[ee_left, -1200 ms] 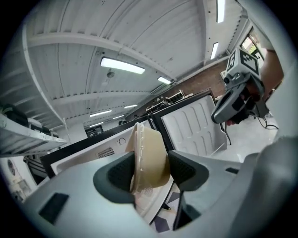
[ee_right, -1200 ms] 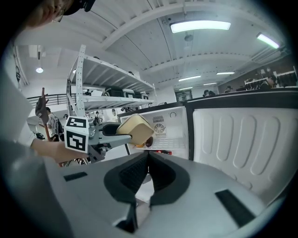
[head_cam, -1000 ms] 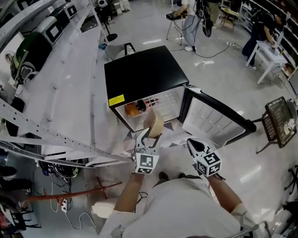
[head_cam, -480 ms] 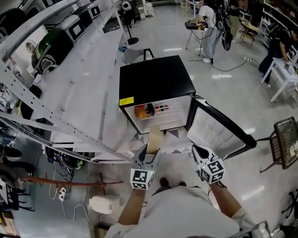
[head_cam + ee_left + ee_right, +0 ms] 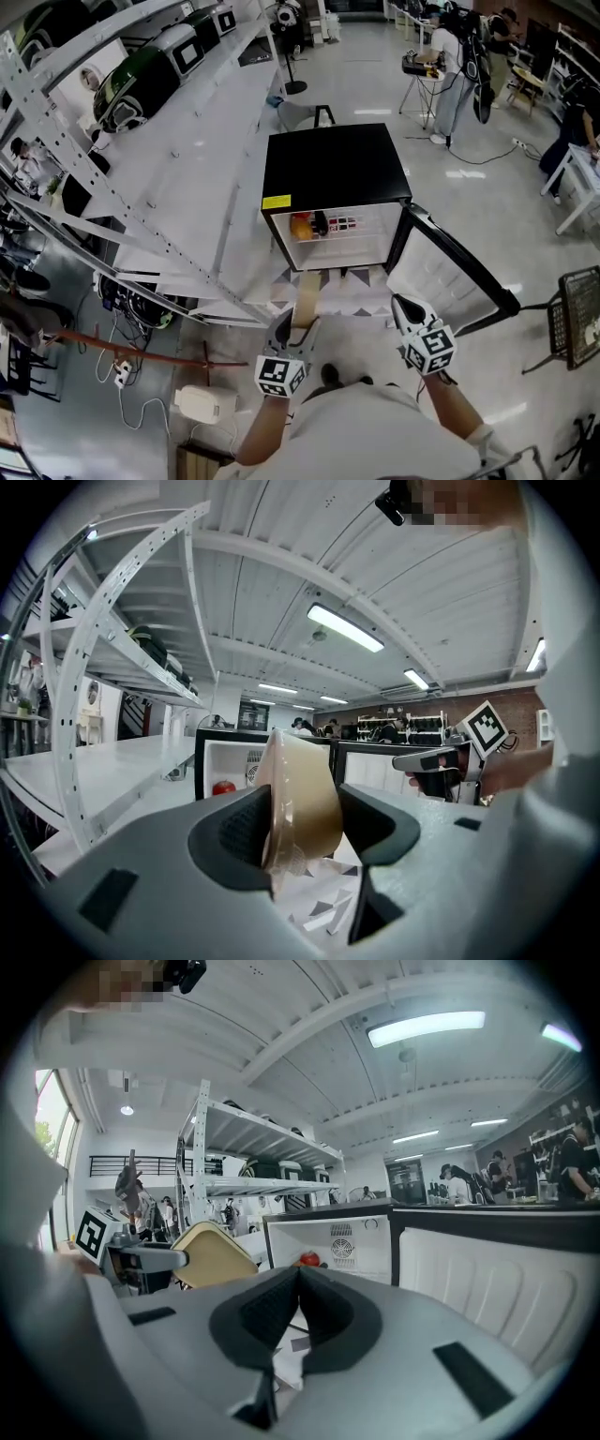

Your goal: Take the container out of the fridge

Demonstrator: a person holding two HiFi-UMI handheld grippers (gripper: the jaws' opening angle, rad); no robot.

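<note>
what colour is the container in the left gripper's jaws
Tan, a pale beige-brown. The container shows best in the left gripper view.

Holds left gripper [image 5: 296,326] at lower centre, clamped on container [image 5: 307,292]; keeps right gripper [image 5: 403,304] lower right, jaws together, forearms extended.
</note>
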